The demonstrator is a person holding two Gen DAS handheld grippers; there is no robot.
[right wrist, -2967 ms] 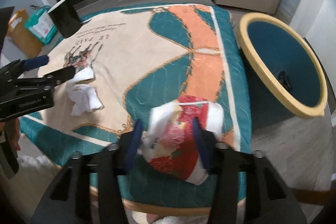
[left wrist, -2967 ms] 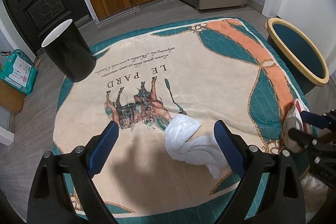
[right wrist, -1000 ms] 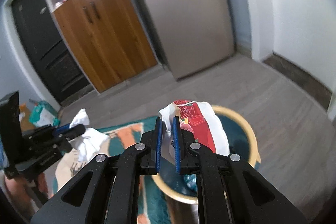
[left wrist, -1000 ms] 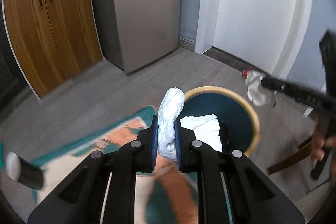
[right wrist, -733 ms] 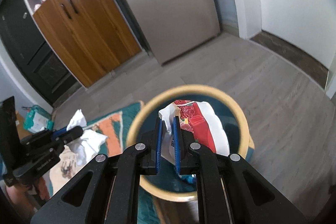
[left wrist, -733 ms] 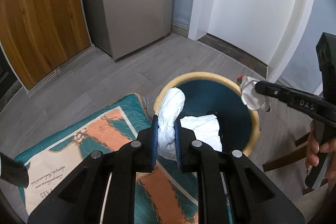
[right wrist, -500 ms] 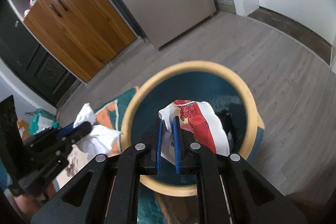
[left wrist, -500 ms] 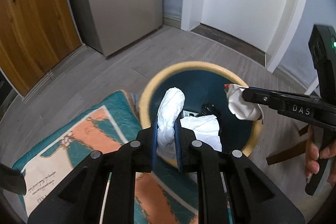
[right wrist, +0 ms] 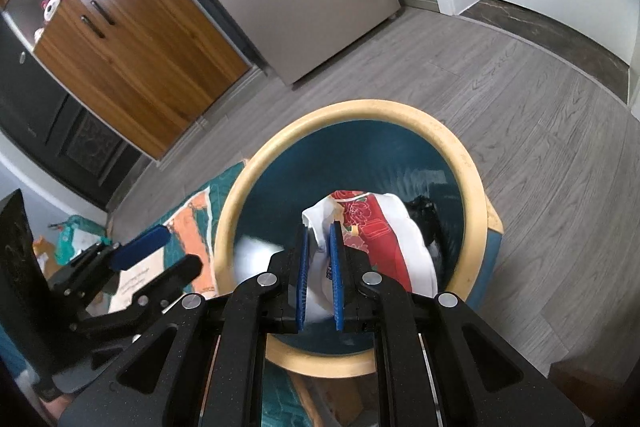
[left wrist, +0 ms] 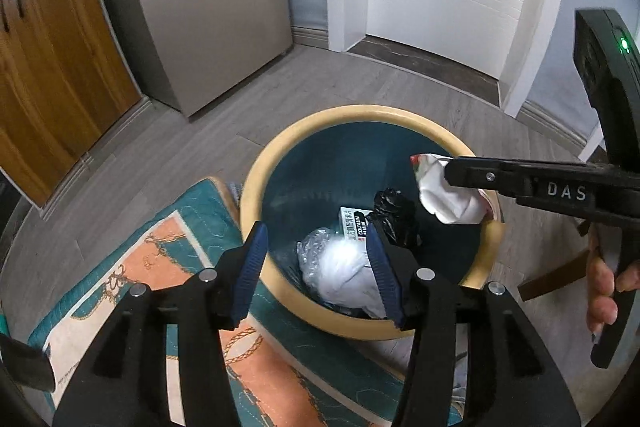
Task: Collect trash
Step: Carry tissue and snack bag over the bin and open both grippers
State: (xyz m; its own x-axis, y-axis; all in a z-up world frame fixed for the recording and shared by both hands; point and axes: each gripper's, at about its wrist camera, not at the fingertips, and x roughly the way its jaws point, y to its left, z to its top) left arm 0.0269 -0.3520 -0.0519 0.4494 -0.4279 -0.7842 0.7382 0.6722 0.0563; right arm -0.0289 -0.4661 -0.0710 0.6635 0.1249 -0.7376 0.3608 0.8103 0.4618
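Hovering over bin (left wrist: 256, 183) rim, left tool (left wrist: 318, 269) just opened, empty, right tool (right wrist: 319, 269) pinching wrapper (right wrist: 384, 239).

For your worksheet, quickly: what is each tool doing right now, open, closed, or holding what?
Left tool: open, jaws just opened, empty; white tissue lies in the bin below.
Right tool: shut on the red-and-white wrapper, above the bin.

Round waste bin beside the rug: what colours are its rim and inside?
Round waste bin: pale yellow rim, dark teal inside; clearest in the right wrist view.
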